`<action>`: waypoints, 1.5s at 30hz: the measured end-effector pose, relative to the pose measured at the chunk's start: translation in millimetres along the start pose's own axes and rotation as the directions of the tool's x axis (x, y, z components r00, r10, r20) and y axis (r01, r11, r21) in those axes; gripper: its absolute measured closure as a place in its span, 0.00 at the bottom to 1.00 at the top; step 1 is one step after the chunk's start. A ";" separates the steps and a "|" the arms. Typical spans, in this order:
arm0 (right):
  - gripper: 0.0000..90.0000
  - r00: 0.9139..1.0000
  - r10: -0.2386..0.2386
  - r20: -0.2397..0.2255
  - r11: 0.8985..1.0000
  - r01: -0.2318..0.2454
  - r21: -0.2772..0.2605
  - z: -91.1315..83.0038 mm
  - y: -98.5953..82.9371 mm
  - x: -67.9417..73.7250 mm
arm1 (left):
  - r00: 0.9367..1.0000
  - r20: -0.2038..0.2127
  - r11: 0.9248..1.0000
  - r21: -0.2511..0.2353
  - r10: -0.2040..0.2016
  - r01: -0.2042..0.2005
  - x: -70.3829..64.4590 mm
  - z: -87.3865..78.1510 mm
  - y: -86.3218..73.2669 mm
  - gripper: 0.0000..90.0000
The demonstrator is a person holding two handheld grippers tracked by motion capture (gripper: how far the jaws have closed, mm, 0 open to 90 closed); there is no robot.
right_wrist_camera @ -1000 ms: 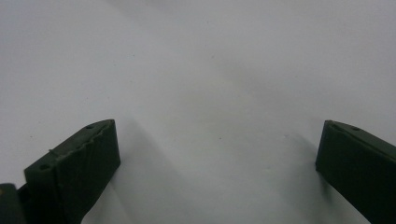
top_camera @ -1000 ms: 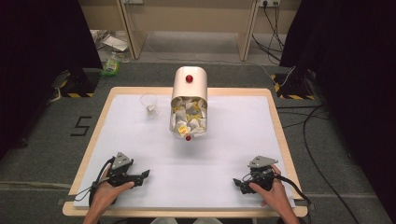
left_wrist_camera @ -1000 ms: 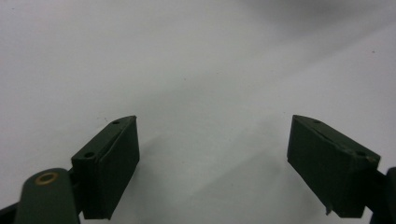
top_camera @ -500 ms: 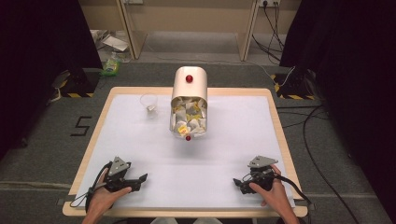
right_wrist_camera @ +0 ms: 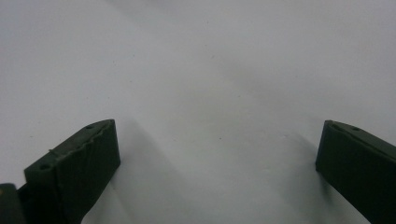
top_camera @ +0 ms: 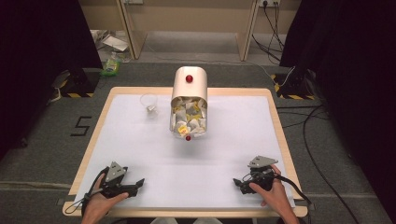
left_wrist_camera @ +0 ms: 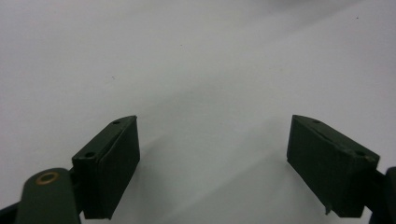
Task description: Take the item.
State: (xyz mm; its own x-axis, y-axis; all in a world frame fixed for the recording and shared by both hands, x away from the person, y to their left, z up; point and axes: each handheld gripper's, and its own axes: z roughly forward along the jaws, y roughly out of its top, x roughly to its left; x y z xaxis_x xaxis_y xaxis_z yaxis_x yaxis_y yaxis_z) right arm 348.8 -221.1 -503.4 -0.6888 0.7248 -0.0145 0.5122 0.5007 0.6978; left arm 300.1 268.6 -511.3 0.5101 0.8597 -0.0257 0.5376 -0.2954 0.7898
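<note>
Resting at the near edge of the worktop (top_camera: 140,140), the left gripper (top_camera: 135,184) and right gripper (top_camera: 239,183) both have fingers spread wide and hold nothing, so the work looks unstarted. The bread-bin-shaped container (top_camera: 189,100) stands well apart at the far middle, full of yellow-and-white packets. A clear cup (top_camera: 149,103) beside it holds one small item.

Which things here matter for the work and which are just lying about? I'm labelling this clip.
In the work:
left gripper, open, resting on the white table
right gripper, open, resting there too
tea bag dispenser with red knobs
clear cup beside it

Lying about:
green bottle on the floor
papers
cables
</note>
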 end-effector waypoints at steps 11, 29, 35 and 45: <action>0.00 1.000 0.001 -0.001 1.000 -0.001 0.000 0.0 0.0 0.1 | 1.000 -0.023 0.998 -0.060 -0.017 0.015 -5.4 -5.0 -15.1 0.19; 0.00 1.000 0.002 0.000 1.000 -0.002 0.000 0.0 -0.1 0.3 | 0.998 -0.042 0.989 -0.146 -0.037 0.030 -14.6 -14.0 -34.3 0.19; 0.00 1.000 0.002 0.000 1.000 -0.002 0.000 0.0 -0.1 0.2 | 0.997 -0.053 0.983 -0.178 -0.047 0.037 -16.7 -13.6 -38.9 0.19; 0.00 1.000 0.003 0.000 1.000 -0.003 -0.001 0.0 -0.1 0.4 | 0.998 -0.050 0.981 -0.188 -0.048 0.037 -16.4 -13.3 -40.4 0.19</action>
State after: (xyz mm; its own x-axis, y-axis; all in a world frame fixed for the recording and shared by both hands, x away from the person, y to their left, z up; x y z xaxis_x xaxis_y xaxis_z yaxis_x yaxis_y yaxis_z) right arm 348.4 -220.9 -503.4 -0.6873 0.7262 -0.0129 0.5134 0.4983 0.6987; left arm 261.0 272.1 -534.6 0.4497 0.8926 -0.0325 0.4203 -0.1794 0.8895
